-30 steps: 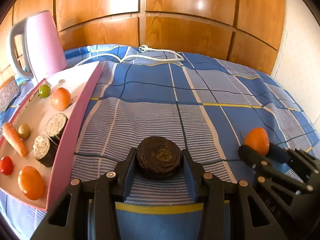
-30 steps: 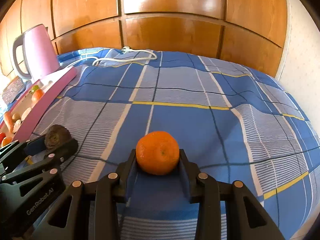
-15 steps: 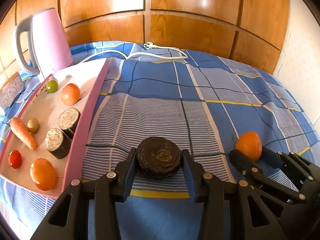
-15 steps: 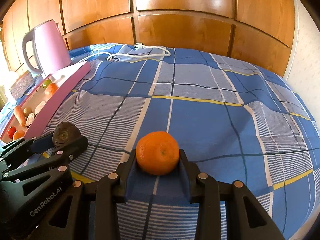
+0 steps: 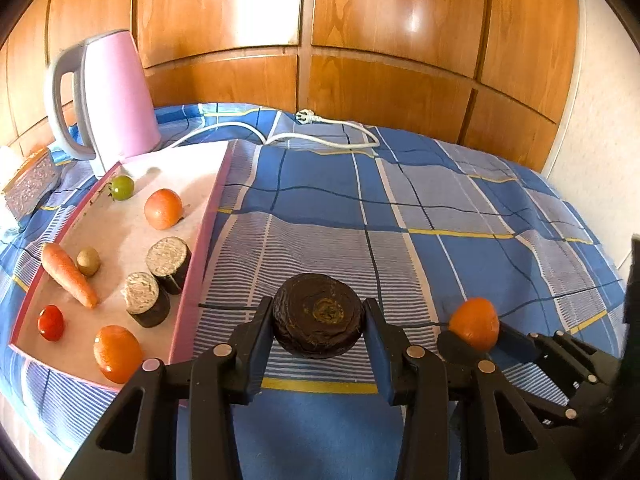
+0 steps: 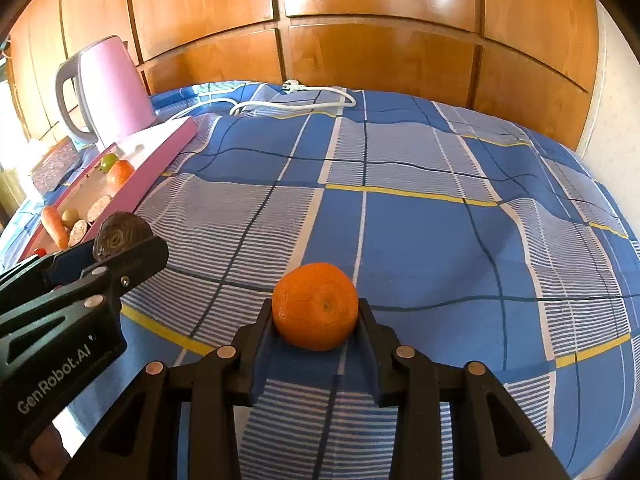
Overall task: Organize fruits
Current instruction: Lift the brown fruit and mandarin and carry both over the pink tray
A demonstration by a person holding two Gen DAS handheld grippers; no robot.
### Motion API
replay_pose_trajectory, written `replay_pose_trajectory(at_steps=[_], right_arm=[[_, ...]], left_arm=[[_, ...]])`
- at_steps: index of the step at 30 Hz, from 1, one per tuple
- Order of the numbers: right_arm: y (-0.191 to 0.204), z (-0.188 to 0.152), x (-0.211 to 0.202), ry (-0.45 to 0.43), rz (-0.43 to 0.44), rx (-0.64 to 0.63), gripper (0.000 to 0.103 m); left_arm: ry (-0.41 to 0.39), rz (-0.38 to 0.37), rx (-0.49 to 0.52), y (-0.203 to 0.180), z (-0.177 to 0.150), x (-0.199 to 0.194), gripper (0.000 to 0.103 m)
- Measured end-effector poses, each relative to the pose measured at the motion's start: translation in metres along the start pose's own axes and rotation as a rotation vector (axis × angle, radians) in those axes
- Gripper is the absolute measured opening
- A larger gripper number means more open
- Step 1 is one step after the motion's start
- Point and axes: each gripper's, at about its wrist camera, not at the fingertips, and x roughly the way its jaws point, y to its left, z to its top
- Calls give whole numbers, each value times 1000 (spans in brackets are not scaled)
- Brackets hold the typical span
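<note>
My left gripper (image 5: 318, 330) is shut on a dark brown round fruit (image 5: 318, 316), held above the blue checked cloth just right of the pink tray (image 5: 200, 248). The tray holds two oranges (image 5: 163, 208), a carrot (image 5: 68, 274), a green tomato (image 5: 122, 187), a red tomato (image 5: 51, 322), a small brown fruit (image 5: 88, 261) and two dark cut pieces (image 5: 168, 258). My right gripper (image 6: 316, 320) is shut on an orange (image 6: 315, 306), also lifted over the cloth. In the right wrist view the left gripper (image 6: 120, 246) with its dark fruit (image 6: 120, 236) shows at left.
A pink electric kettle (image 5: 112, 96) stands behind the tray, its white cord and plug (image 5: 320, 136) lying on the cloth at the back. A patterned box (image 5: 30, 184) sits at far left. Wooden panels close off the back; a white wall (image 5: 600, 120) is at right.
The left gripper has risen with the dark fruit, so the tray and kettle sit lower and fuller in its view. The right gripper's view has tilted up slightly, the orange still gripped.
</note>
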Motion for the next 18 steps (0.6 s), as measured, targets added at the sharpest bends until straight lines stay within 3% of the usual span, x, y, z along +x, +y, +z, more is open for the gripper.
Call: replay_pose_trajectory(at_steps=[12, 18], right_arm=[[10, 3, -7, -4, 32, -10, 38], [22, 8, -10, -6, 62, -38, 38]], left_arm=[[-43, -8, -42, 12, 8, -20, 43], [-56, 12, -91, 36, 15, -28, 43]])
